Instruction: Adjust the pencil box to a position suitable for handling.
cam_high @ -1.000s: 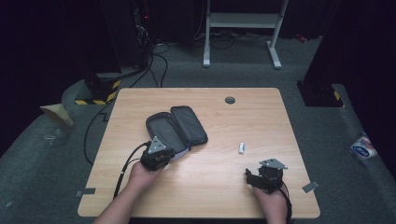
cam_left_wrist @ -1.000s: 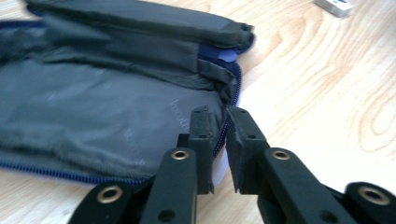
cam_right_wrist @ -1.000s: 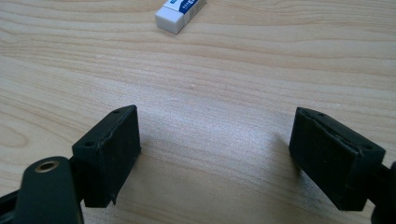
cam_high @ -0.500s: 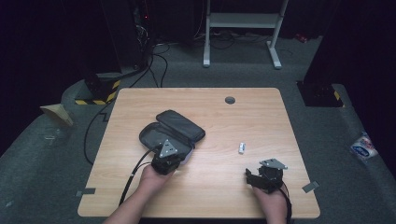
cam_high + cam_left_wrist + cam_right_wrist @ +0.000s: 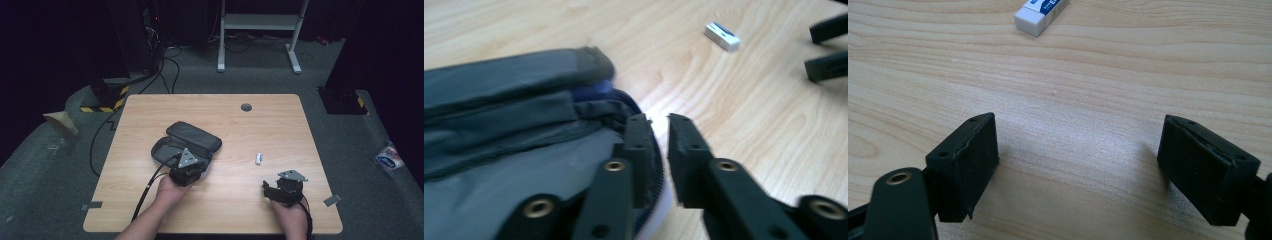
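Our left tool sits at the near rim of the open grey pouch, its jaws narrowly parted and just now opening a little; in the left gripper view a slim gap of bare desk shows between them, with nothing pinched, while one jaw lies over the pouch's zipper edge. The pouch spreads away from that tool, its long axis running on a slant across the desk, lid half lying beside the tray half.

Our right tool hangs low over bare wood at the near right of the desk, jaws spread wide and empty. Straight ahead of it, beyond the jaw tips, lies the small white eraser, its long side set at a slant to the jaws. In the high view the eraser lies between pouch and right tool, nearer to the right one. We judge the eraser is meant for the pouch, so the right hand is the better placed: a short reach forward, with a slight turn of the wrist so the jaws close across its narrow side.
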